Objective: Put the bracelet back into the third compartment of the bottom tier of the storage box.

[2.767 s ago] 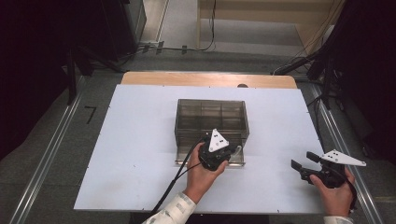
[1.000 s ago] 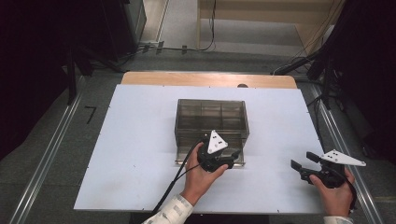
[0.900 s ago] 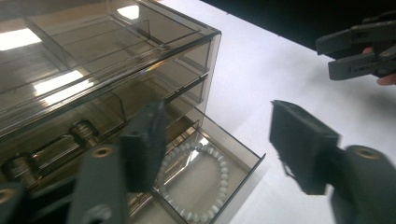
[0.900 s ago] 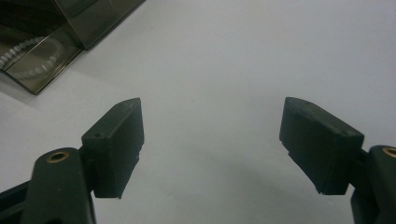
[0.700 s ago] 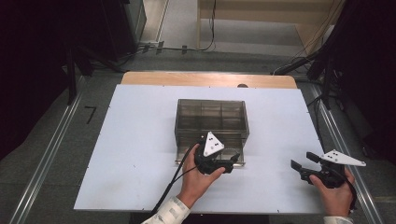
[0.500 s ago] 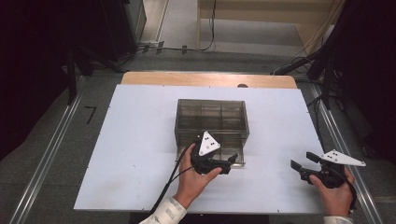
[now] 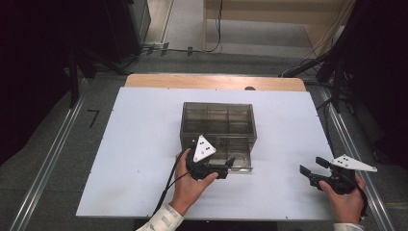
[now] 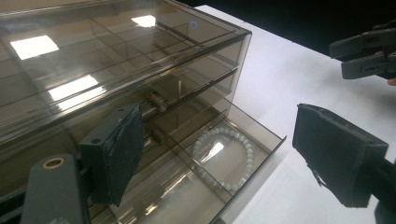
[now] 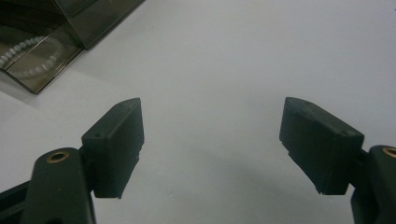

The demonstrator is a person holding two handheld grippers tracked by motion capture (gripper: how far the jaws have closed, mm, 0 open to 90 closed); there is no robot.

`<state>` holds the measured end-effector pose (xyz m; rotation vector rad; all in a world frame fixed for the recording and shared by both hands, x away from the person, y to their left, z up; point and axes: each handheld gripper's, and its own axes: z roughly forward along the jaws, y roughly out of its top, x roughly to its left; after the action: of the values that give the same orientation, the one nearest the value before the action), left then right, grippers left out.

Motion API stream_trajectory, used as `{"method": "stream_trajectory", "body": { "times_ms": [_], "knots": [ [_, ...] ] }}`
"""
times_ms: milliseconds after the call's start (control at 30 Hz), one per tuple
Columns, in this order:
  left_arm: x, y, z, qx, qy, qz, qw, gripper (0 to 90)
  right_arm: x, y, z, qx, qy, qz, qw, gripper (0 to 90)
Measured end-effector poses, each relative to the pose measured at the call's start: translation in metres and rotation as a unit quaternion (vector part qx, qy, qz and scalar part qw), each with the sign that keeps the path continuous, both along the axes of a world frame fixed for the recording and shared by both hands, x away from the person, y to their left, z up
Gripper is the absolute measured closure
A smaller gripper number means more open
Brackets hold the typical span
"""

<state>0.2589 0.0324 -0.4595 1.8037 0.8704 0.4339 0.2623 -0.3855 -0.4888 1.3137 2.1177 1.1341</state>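
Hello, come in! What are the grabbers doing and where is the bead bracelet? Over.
Left hand-held gripper open, at drawer. Right hand-held gripper open over bare table. Bead bracelet in open drawer. Nothing blocking.

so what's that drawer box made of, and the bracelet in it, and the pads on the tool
The box looks like smoke-tinted clear plastic: glossy, with ceiling lights mirrored on its top and the dividers visible through it. The bracelet in the open drawer is a ring of small round whitish beads, perhaps pearl-like plastic or glass; too blurred to say. The left tool's pads look like matte black foam or rubber, rough-edged.
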Motion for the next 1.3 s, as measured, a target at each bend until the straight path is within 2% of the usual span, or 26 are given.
{"method": "stream_trajectory", "body": {
  "times_ms": [500, 733, 1000, 1300],
  "knots": [
    [-0.004, 0.042, 0.002, -0.007, -0.011, 0.032, 0.9994, 12.4, 0.000, 0.001, 0.000, 0.000, 0.003, -0.001, 1.0000, 20.3],
    [-0.007, 0.055, 0.003, -0.011, -0.014, 0.041, 0.9990, 11.8, 0.000, 0.002, 0.000, 0.000, 0.003, 0.000, 1.0000, 20.3],
    [-0.012, 0.083, 0.002, -0.016, -0.019, 0.069, 0.9973, 10.9, -0.001, 0.000, 0.000, 0.000, 0.001, -0.001, 1.0000, 20.3],
    [-0.017, 0.109, -0.005, -0.015, -0.006, 0.093, 0.9955, 10.6, -0.001, 0.000, 0.001, -0.002, 0.000, -0.002, 1.0000, 20.3]
  ]
}}
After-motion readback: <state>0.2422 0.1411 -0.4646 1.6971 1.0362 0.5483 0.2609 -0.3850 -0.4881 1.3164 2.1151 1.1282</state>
